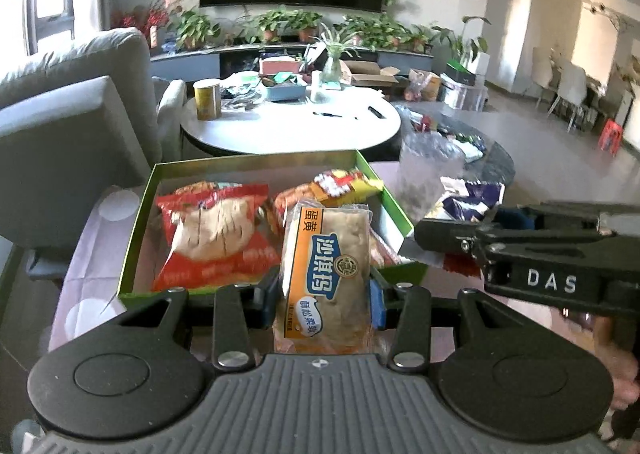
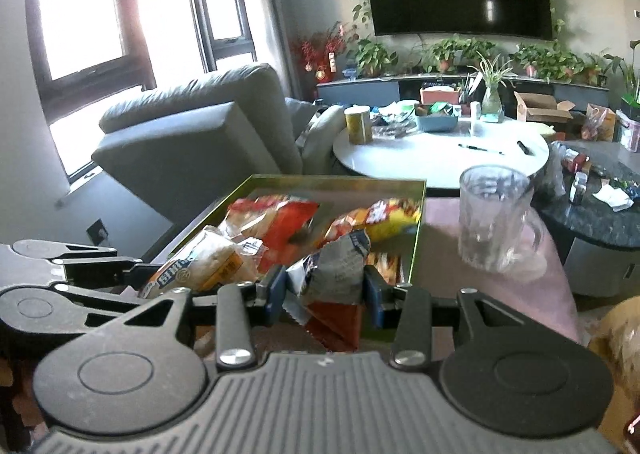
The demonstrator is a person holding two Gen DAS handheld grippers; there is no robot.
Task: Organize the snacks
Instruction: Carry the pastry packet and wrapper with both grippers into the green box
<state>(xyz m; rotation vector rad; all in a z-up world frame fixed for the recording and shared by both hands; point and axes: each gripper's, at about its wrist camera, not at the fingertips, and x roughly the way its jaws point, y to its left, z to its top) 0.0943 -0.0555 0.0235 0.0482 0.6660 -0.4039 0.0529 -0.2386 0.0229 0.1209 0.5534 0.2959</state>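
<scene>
Snacks are being carried to the green tray (image 1: 138, 214): a pastry packet (image 1: 324, 274) is clamped by the left gripper (image 1: 322, 296), a crumpled wrapper (image 2: 336, 266) by the right gripper (image 2: 326, 294), both over its near edge.

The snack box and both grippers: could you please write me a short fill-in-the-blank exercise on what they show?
1. The left gripper is shut on a pastry packet whose label is mostly ____ in colour.
2. The right gripper is shut on a crumpled ____ wrapper.
3. The snack box has ____ walls, and a red packet lies inside it.
4. To the right of the box stands a clear glass ____ with a handle.

Missing words: orange; silver; green; mug
</scene>
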